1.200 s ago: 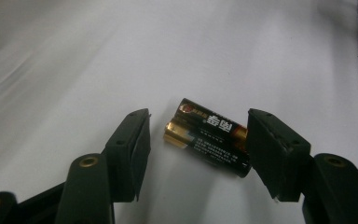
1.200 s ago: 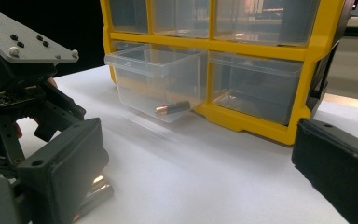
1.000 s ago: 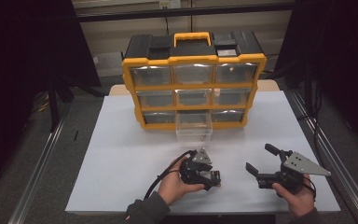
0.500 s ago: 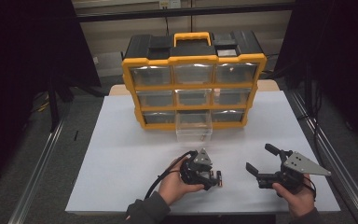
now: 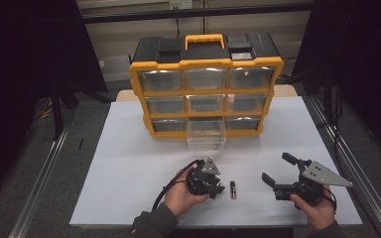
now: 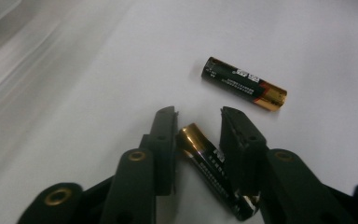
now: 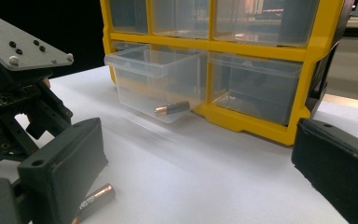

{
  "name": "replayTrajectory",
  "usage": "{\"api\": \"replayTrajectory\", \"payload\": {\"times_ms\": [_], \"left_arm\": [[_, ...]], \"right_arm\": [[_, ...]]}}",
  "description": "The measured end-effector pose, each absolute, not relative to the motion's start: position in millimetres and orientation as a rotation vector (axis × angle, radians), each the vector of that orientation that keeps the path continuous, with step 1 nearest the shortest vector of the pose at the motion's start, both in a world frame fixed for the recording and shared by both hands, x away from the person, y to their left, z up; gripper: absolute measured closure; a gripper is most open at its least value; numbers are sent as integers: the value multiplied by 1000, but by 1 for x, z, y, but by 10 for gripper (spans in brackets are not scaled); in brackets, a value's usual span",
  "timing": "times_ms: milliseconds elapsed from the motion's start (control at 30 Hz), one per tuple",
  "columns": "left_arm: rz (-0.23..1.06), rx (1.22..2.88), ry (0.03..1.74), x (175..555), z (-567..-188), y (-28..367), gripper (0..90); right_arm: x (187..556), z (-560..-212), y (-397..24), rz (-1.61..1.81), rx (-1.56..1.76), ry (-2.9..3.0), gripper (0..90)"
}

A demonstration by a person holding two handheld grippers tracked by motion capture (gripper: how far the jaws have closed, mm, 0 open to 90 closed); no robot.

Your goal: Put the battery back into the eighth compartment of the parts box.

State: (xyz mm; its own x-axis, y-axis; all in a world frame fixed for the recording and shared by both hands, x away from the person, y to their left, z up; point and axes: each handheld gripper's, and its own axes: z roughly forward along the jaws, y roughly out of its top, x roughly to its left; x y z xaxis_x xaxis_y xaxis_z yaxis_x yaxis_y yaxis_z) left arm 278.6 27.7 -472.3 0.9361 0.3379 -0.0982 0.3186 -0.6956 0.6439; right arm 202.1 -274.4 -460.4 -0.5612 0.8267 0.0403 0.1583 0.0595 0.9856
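In the left gripper view, my left gripper [image 6: 198, 116] has just been closing, and its jaws now pinch a black-and-gold battery [image 6: 205, 163] lying slantwise on the white table. A second battery [image 6: 244, 84] lies loose just beyond the fingertips. From above, the left gripper [image 5: 217, 191] sits low near the front edge with that loose battery [image 5: 233, 190] at its right. My right gripper [image 5: 278, 167] is held open farther right, nothing between its jaws. In the right gripper view its jaws [image 7: 200, 154] stand wide, facing a pulled-out clear drawer [image 7: 140, 79] with a battery [image 7: 172, 108] inside.
A yellow-and-black drawer organizer [image 5: 206, 89] stands at the back of the white table [image 5: 129, 168]; its bottom middle drawer [image 5: 206, 134] is pulled out toward me. Metal rails run along both table sides. The loose battery [image 7: 93, 201] lies by the right gripper's left jaw.
The left gripper has shifted slightly to the right and lower onto the table. The right gripper has not moved.
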Motion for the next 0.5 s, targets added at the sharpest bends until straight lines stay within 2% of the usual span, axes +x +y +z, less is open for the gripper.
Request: {"api": "replayTrajectory", "payload": {"times_ms": [100,167,333,467,500], "left_arm": [[21,2415,434,280,-471,31,689],[-8,2380,474,277,-471,32,639],[16,2380,473,274,-468,39,522],[-17,2377,515,267,-471,40,545],[16,2413,480,268,-470,42,561]], "right_arm": [[202,-460,-274,1546,983,1783,23],[202,-460,-275,1544,982,1784,23],[202,-460,-274,1545,980,1785,23],[203,-460,-274,1547,978,1784,23],[202,-460,-274,1544,980,1786,23]]}}
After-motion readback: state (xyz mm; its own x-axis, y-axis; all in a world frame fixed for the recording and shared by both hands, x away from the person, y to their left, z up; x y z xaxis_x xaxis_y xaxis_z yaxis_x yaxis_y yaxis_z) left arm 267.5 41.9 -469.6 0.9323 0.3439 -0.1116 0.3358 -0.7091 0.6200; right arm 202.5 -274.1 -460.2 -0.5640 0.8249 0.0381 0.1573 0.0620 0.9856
